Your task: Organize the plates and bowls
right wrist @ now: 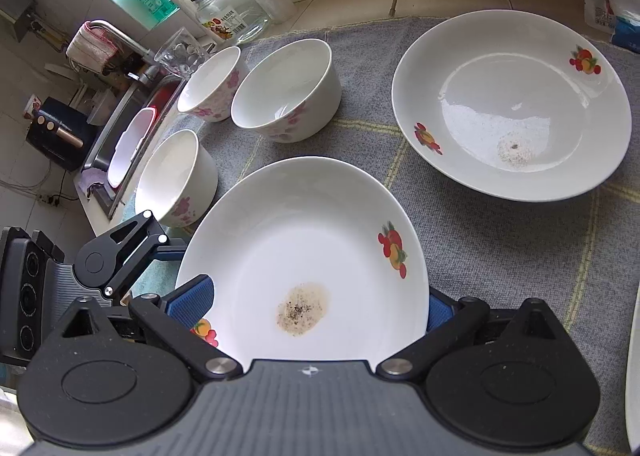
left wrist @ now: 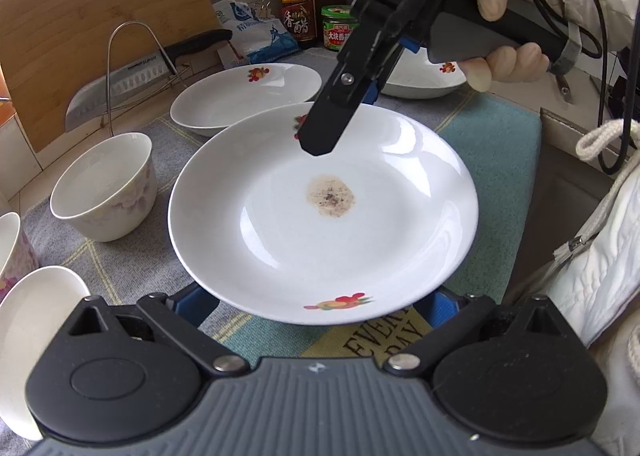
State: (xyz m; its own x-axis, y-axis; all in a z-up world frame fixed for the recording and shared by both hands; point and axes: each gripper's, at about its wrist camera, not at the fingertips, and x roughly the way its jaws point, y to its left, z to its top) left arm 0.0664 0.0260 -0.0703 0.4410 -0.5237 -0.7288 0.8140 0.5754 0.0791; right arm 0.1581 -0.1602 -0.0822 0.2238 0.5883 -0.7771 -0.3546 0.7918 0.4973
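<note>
A white plate (left wrist: 320, 216) with fruit prints and a brown stain is held above the cloth; it also fills the near part of the right wrist view (right wrist: 312, 248). My left gripper (left wrist: 320, 316) grips its near rim. My right gripper (left wrist: 340, 112) grips its far rim; in its own view the blue pads (right wrist: 192, 302) sit on either side of the plate. A second stained plate (right wrist: 512, 104) lies on the grey cloth beyond. Three floral bowls (right wrist: 288, 88) stand to the left of it.
A knife rack with a cleaver (left wrist: 120, 84), a cutting board (left wrist: 100, 16), sauce bottles (left wrist: 296, 8) and a jar stand at the back. Another plate (left wrist: 424, 76) lies behind the right gripper. A sink (right wrist: 132, 136) and a glass jar (right wrist: 232, 8) are at the left.
</note>
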